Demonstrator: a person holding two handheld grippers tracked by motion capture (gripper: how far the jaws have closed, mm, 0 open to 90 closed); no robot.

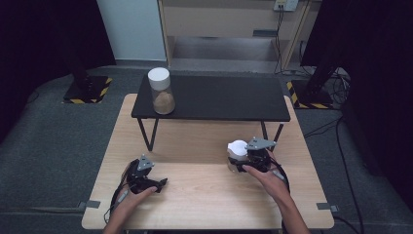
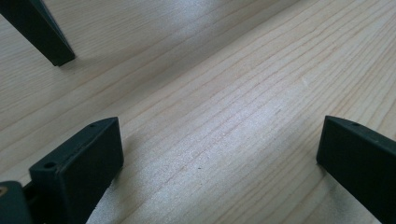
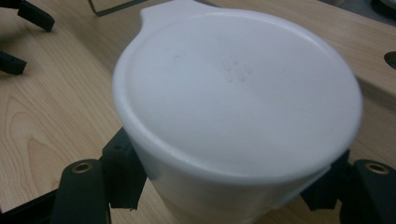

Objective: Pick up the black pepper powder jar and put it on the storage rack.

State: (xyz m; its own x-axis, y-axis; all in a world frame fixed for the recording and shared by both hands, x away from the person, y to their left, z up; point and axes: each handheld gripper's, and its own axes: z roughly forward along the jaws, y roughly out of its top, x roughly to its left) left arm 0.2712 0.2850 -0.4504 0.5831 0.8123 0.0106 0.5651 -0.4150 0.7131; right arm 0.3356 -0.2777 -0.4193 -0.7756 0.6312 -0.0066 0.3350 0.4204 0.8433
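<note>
A small container with a white lid (image 1: 237,147) stands on the wooden table (image 1: 204,200) at the right, just in front of the black shelf. My right gripper (image 1: 238,165) is shut on it. In the right gripper view the white lid (image 3: 233,93) looms large, and the two black jaws press on the container's body just under the rim, my right gripper (image 3: 224,191) straddling it. My left gripper (image 1: 159,185) rests low on the table at the left. Its jaws stand wide apart in the left gripper view, with bare wood between them (image 2: 219,140).
A low black shelf (image 1: 219,97) on thin legs spans the back of the table. On its left end stands a clear jar (image 1: 161,92) with a white lid and brown contents. One shelf leg (image 2: 42,32) is close to the left gripper.
</note>
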